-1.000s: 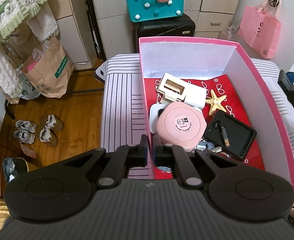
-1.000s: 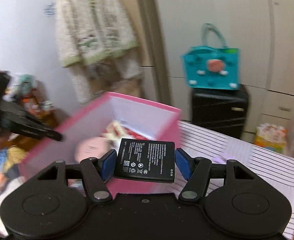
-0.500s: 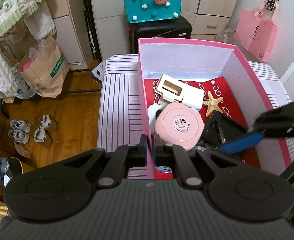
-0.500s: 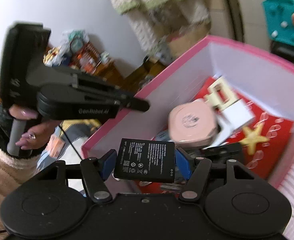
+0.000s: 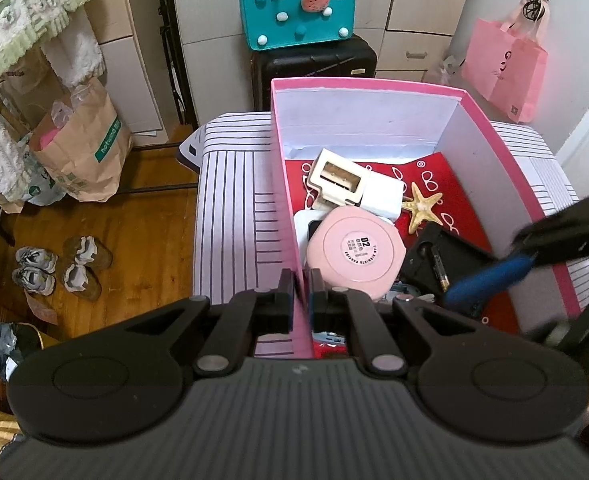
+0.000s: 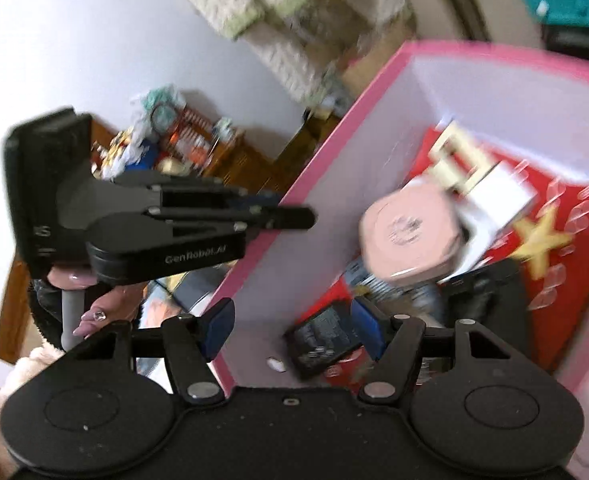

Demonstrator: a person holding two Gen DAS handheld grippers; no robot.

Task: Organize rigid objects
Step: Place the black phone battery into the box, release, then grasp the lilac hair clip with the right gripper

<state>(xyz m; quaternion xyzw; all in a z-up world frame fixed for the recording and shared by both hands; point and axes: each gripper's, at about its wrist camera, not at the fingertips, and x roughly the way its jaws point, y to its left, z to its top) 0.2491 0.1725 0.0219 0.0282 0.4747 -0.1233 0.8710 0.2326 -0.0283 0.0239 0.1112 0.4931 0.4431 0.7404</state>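
A pink box [image 5: 366, 84] with white inner walls stands on a striped surface [image 5: 234, 200]. In it lie a round pink case [image 5: 356, 250], a cream adapter [image 5: 338, 180], a starfish [image 5: 422, 208] and a black tray [image 5: 454, 256]. My left gripper [image 5: 302, 300] is shut on the box's left wall, and it shows in the right wrist view too [image 6: 294, 216]. My right gripper [image 6: 292, 328] hangs open inside the box near that wall. A flat black battery [image 6: 322, 340] sits tilted and low between its jaws, clear of the left pad. One blue finger [image 5: 490, 276] shows blurred over the tray.
Behind the box a teal bag [image 5: 296, 4] sits on a black suitcase [image 5: 314, 68]. A pink bag [image 5: 506, 68] hangs at the right. A paper bag [image 5: 82, 148] and shoes [image 5: 54, 268] are on the wooden floor at the left. A person's hand [image 6: 94, 312] holds the left gripper.
The right gripper came over the box's right wall and dipped inside. The black battery, held flat between its pads before, now sits lower and tilted, away from the left pad. The left gripper stayed put.
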